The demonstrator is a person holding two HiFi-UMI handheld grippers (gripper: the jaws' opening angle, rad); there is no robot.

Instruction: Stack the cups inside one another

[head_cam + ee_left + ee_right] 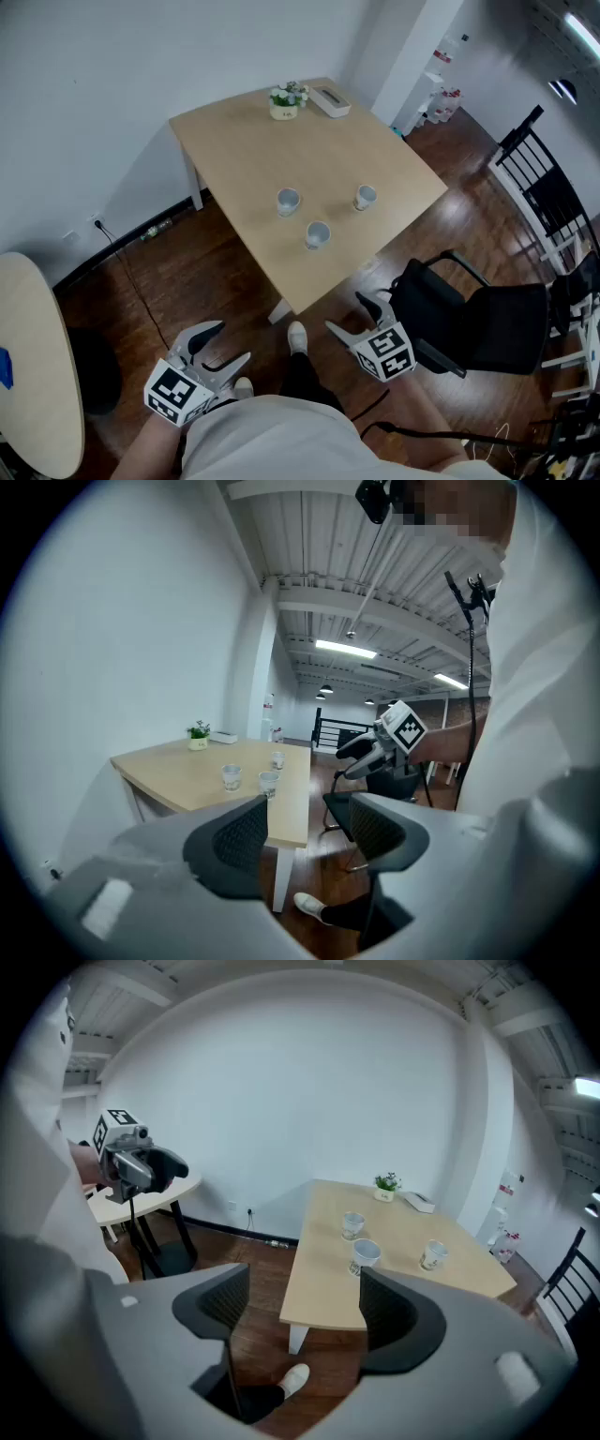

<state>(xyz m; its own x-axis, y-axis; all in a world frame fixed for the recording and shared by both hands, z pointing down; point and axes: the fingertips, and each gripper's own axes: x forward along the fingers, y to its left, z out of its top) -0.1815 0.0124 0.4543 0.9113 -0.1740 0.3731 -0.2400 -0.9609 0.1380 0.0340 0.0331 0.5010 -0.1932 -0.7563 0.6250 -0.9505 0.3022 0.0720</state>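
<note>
Three small white cups stand upright and apart on the light wooden table (pixel 234 141): one at the left (pixel 288 201), one nearest the front edge (pixel 318 234), one at the right (pixel 365 197). The right gripper view shows the same cups (pixel 352 1225) (pixel 365 1254) (pixel 432 1255). My left gripper (pixel 228 343) is held low near the person's body, far from the table, open and empty. My right gripper (pixel 356 314) is also open and empty, short of the table's front corner. In the left gripper view the cups (pixel 232 776) lie far ahead, beyond the left gripper (pixel 305 832).
A small potted plant (pixel 287 99) and a white box (pixel 330 100) sit at the table's far edge. A black chair (pixel 478 319) stands right of the table's near corner. A round table (pixel 33 366) is at the left. The person's shoe (pixel 296 336) rests on the wooden floor.
</note>
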